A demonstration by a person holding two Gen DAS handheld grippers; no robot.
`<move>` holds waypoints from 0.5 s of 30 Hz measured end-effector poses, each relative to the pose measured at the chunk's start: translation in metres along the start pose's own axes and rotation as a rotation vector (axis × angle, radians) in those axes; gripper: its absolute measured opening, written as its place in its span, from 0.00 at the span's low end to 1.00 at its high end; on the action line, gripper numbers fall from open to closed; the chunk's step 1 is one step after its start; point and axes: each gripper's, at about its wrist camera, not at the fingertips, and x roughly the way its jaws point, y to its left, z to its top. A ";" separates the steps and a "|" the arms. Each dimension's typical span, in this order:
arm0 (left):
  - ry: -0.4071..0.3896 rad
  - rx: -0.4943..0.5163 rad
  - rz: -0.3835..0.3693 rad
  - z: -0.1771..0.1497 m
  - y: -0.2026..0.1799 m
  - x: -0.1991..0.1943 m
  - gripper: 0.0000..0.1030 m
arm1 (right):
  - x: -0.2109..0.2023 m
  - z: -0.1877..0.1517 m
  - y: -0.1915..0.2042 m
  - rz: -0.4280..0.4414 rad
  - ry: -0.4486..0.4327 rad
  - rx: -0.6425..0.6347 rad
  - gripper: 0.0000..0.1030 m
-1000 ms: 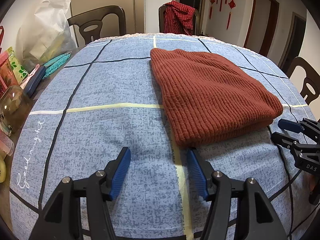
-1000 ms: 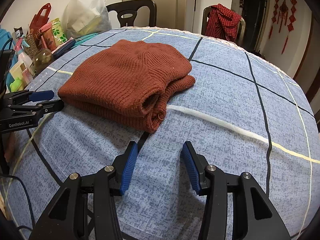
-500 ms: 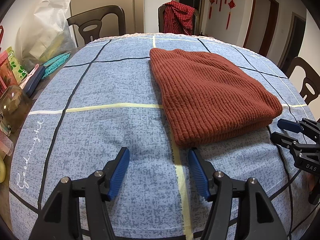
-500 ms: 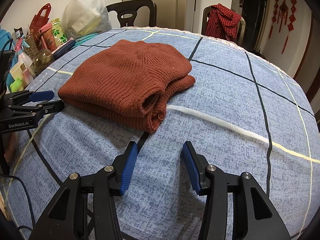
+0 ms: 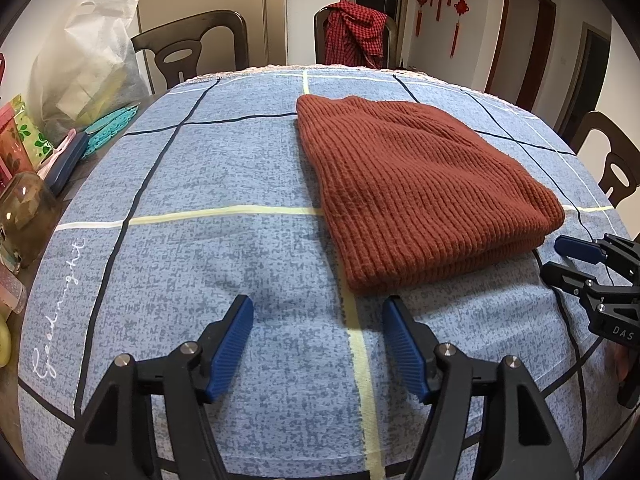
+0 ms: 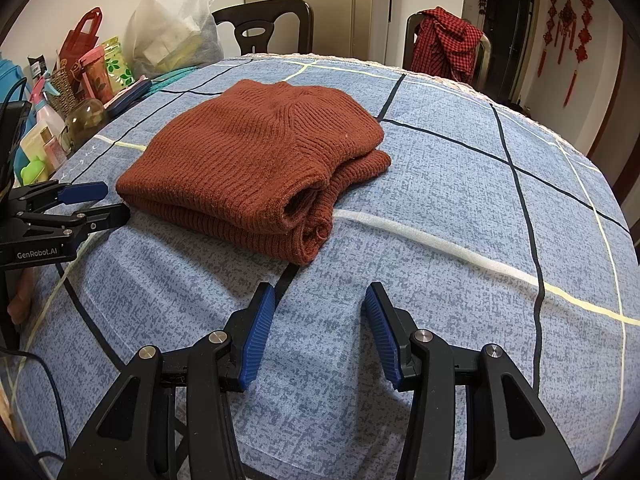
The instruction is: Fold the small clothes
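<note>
A rust-brown knitted sweater [image 5: 420, 184] lies folded into a thick rectangle on the worktop [image 5: 200, 240], which is covered by a blue cloth with dark and pale-yellow grid lines. Neither gripper touches it.

From the left wrist view the sweater shows its long ribbed top and a neat folded edge just beyond the left gripper [image 5: 318, 324]. That gripper's blue-padded fingers [image 5: 234, 344] stand spread over bare cloth with nothing between them, and they have just been opening wider. At the right edge of this view the right gripper [image 5: 568, 258] appears side-on, its tips just beside the sweater's near corner; a bit of a hand shows below it.

The right wrist view gives what the first cannot — the sweater's open end, where the stacked layers curl and a rolled cuff-like edge sticks out toward the camera. The right gripper [image 6: 318, 306] hovers near that end, its fingers [image 6: 380, 332] parted and empty over the cloth. Here the left gripper [image 6: 108, 202] comes in from the left edge, its tips close against the sweater's side; whether they touch the knit cannot be told.

The clutter at the far left edge of the worktop also reads differently: the left view shows a white plastic bag [image 5: 84, 68], a teal mat and a glass jar [image 5: 24, 216], while the right view adds a red gift bag [image 6: 82, 36], small bottles and a dark cable — things cut off in the other view. A red checked garment [image 6: 444, 44] hangs over a chair beyond the worktop in both.
</note>
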 end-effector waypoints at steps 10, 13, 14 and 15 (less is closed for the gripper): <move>0.001 0.003 -0.005 0.000 -0.001 0.000 0.70 | 0.000 0.000 0.000 0.001 0.000 0.001 0.47; 0.001 0.004 -0.005 0.000 -0.001 0.000 0.71 | 0.000 0.000 0.000 0.000 0.000 0.001 0.47; 0.001 0.003 -0.005 0.000 -0.001 0.000 0.71 | 0.000 0.000 0.000 0.001 0.000 0.001 0.47; 0.001 0.003 -0.005 -0.001 -0.001 0.000 0.71 | 0.000 0.000 0.000 0.001 0.000 0.001 0.47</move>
